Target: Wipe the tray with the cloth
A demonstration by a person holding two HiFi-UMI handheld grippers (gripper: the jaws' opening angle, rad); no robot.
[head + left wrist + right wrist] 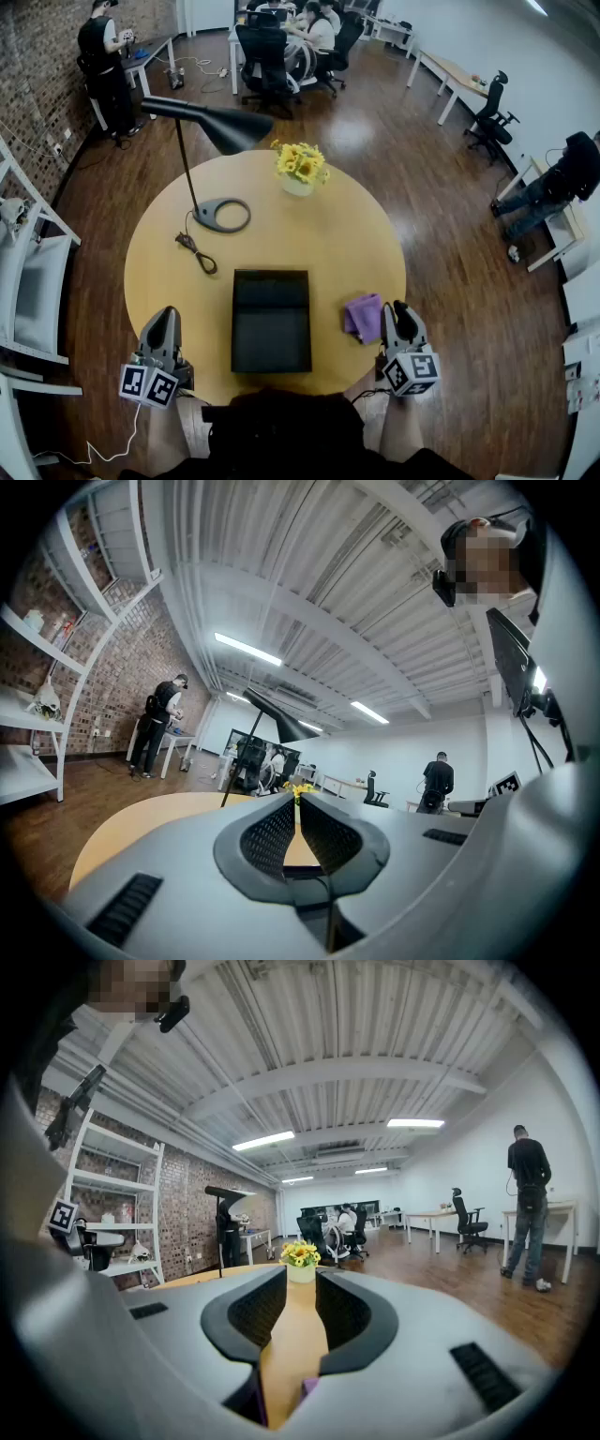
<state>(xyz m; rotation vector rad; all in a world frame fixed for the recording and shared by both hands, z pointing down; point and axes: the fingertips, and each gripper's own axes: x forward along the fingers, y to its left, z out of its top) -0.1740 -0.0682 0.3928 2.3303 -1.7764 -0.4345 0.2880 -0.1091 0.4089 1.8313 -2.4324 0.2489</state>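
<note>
Head view: black tray (271, 321) at centre front of round surface (347, 234). Purple cloth (363, 317) crumpled just right of tray, not on it. Right hand-held gripper (400, 311) just beside cloth; left hand-held gripper (166, 317) apart, left of tray.

Left gripper view: jaws pressed together, nothing between.

Right gripper view: jaws spread, pinching nothing; cloth sliver low beneath.

Judgement: cloth not yet picked up, wiping not begun.

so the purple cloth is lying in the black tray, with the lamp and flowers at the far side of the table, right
Not quite. The purple cloth is not in the black tray; it lies on the table just right of the tray, beside the right gripper. The head view shows this. The lamp and flowers do stand at the far side of the table.
</note>
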